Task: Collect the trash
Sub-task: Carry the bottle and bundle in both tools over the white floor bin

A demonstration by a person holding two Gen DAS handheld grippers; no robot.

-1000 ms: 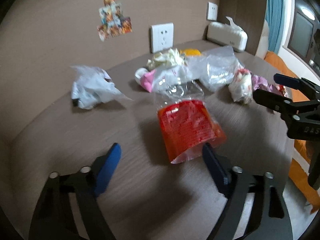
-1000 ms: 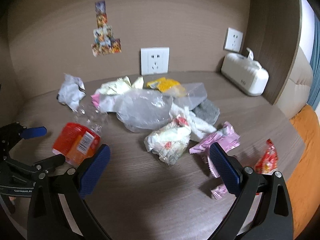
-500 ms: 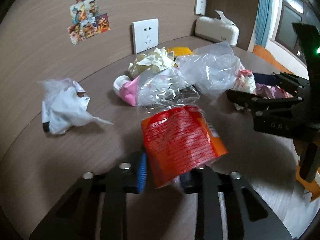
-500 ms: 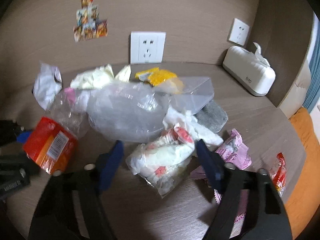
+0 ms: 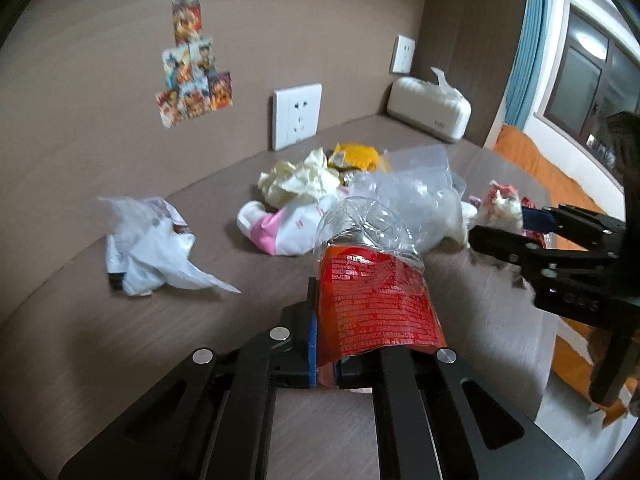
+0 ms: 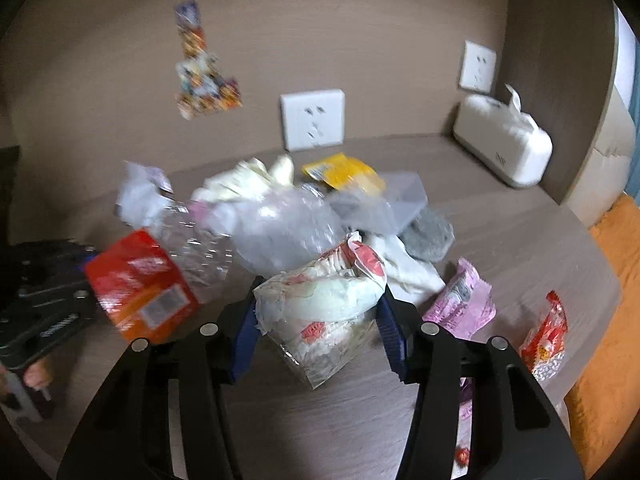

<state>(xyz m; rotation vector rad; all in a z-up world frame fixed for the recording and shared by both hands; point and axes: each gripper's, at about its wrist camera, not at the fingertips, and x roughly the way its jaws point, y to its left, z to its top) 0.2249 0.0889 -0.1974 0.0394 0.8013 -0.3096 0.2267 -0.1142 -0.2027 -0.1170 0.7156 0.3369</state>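
A red-orange snack wrapper (image 5: 376, 304) with a clear top is lifted off the brown table (image 5: 120, 340), and my left gripper (image 5: 322, 320) is shut on its lower edge. In the right wrist view the same wrapper (image 6: 140, 288) hangs at the left, in front of the blurred left gripper (image 6: 52, 280). My right gripper (image 6: 320, 308) has a crumpled white and red wrapper (image 6: 320, 292) between its blue pads. Its jaws are closing, and both pads touch the wrapper's sides. The left wrist view shows this right gripper (image 5: 500, 224) at the right, on that white and red wrapper (image 5: 502, 200).
A trash pile lies mid-table: a clear plastic bag (image 6: 280, 228), a yellow packet (image 6: 344, 172), cream tissue (image 5: 300, 180), a pink and white bag (image 5: 280, 228). A crumpled white bag (image 5: 148, 248) lies apart at the left. A pink wrapper (image 6: 460, 304) and a red candy wrapper (image 6: 548, 332) lie right. A tissue box (image 6: 504, 148) stands by the wall.
Both grippers went from wide open to closed around their wrappers. The left one has lifted the red-orange wrapper off the table. The right one moved in over the white and red wrapper.
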